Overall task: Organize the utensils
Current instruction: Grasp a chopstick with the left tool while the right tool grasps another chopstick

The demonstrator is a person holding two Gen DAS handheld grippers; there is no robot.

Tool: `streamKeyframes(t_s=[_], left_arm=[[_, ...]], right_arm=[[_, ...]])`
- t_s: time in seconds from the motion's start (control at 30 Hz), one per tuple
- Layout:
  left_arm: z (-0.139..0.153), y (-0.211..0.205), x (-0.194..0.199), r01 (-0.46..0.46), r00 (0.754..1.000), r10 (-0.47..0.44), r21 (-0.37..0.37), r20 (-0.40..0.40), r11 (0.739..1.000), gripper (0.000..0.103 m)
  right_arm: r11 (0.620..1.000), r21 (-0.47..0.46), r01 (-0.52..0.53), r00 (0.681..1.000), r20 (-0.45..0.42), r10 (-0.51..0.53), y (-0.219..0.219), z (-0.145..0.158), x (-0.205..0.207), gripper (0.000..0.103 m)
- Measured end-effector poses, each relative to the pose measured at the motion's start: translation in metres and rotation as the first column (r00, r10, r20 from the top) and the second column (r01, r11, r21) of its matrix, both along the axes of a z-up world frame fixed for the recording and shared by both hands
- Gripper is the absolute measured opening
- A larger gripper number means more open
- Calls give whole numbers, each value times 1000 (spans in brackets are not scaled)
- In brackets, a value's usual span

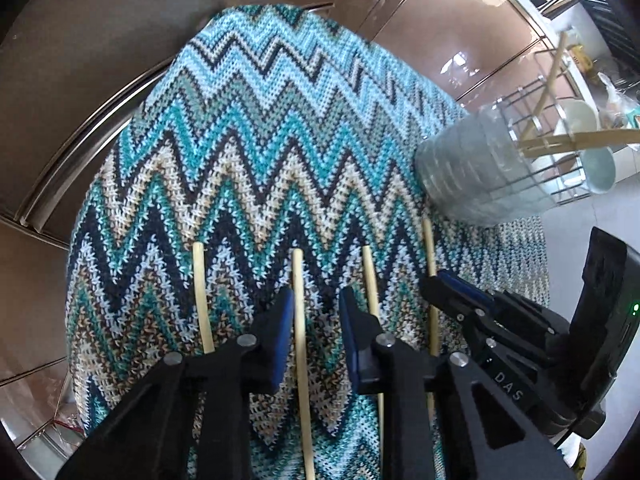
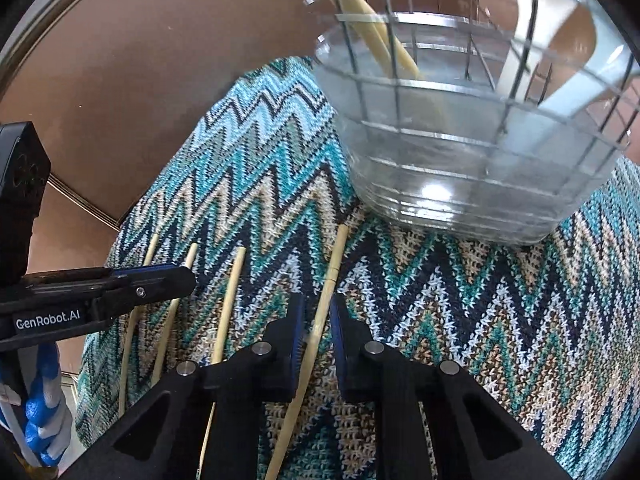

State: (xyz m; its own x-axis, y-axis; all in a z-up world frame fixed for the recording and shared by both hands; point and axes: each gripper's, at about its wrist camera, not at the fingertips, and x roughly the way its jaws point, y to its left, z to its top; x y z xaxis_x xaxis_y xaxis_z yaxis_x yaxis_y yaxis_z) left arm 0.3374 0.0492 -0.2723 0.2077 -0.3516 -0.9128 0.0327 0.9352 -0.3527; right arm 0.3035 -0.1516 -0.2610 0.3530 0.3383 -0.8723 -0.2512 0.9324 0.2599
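- The left gripper (image 1: 316,336) is held with its jaws apart over the mat; a bamboo chopstick (image 1: 299,344) is seen lying in the gap between the blue pads (image 1: 280,340), with daylight on both sides of it, so nothing is clamped.
- The right gripper (image 2: 316,340) is seen with its jaws narrowed around another chopstick (image 2: 324,312); the pads stand just beside the stick, but whether they actually press it cannot be told.
- In the left wrist view, four chopsticks are laid roughly parallel on the mat: one at the far left (image 1: 202,300), the one between the left jaws, a third (image 1: 372,284) passing behind the right-hand finger, and a fourth (image 1: 430,264) at which the right gripper (image 1: 448,288) is placed.
- All the loose sticks are rested on a zigzag-patterned knitted mat (image 1: 260,140) in teal, cream and dark blue.
- A clear glass jar fitted with a wire rack (image 2: 460,152) is stood on the mat beyond the right gripper, near the tip of its chopstick; several chopsticks (image 2: 372,28) are already leaned inside it.
- In the right wrist view, the left gripper (image 2: 160,280) is seen from the side, over the three chopsticks at the left.
- Brown glossy cabinet fronts (image 1: 440,20) are seen behind the mat.
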Motion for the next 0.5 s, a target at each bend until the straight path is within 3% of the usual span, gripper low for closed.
streamKeyframes(t_s=[0.13,0.33,0.5], left_arm=[[-6,-6,4,11,1000,-10,40,-5,999,14],[-7,-9,5,-17,1000,17,37,5,999,5],[11,-1,-15,-12,997,10,32,74,999,5]], right_arm=[[1000,-1,-2,1000,-13,2,0,-2,2,10],[999,47,4,1000,-19,-3,1,-5,9,7],[996,86,-17,999,33,14,-3,17,-10,6]])
